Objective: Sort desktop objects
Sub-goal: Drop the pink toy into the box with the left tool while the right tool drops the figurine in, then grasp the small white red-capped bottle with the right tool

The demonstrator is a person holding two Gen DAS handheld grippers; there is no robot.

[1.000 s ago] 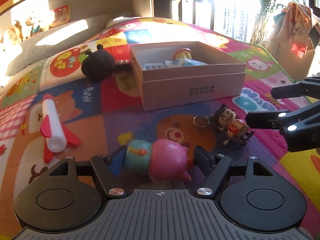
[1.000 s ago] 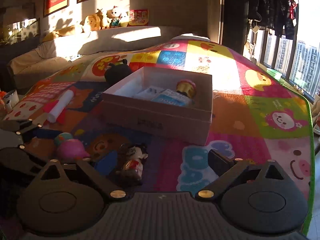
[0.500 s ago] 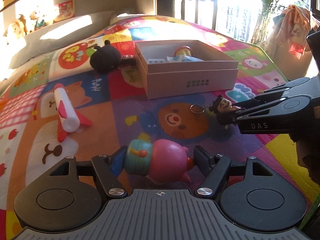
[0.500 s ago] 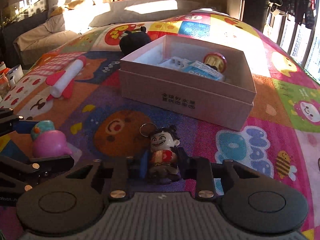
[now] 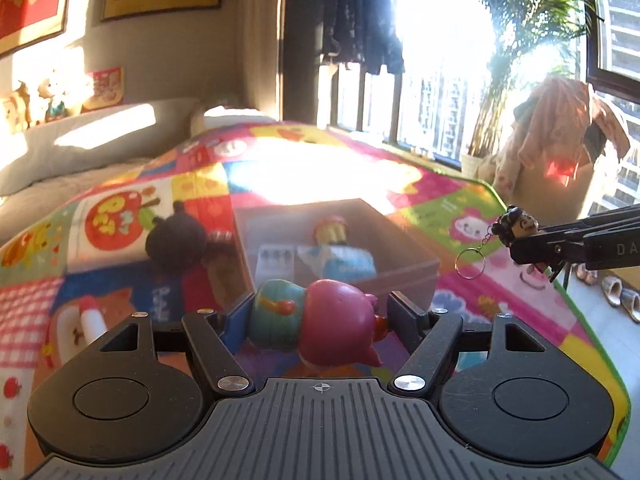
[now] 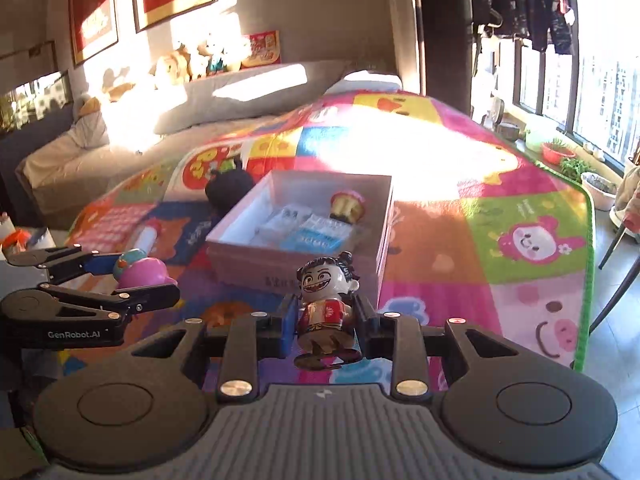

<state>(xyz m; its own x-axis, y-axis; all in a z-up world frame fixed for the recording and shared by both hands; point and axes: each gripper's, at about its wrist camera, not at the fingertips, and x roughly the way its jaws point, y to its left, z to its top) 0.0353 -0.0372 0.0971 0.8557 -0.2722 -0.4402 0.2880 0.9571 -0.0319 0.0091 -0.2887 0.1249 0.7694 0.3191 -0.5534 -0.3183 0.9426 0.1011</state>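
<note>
left claw [image 5: 318, 322]: clamped on pig toy [image 5: 320, 324], held sideways in the air, short of the box [image 6: 296, 248] | right claw [image 6: 326, 320]: closed on doll keychain [image 6: 326, 304], upright, also just short of the box

Pink pig toy [image 5: 320, 324] (sideways), grinning figurine [image 6: 326, 304] upright

Each wrist camera looks forward past its own gripper, close above the play mat [image 5: 472, 216]; both share the open box [image 5: 400, 236] at twelve o'clock.
</note>
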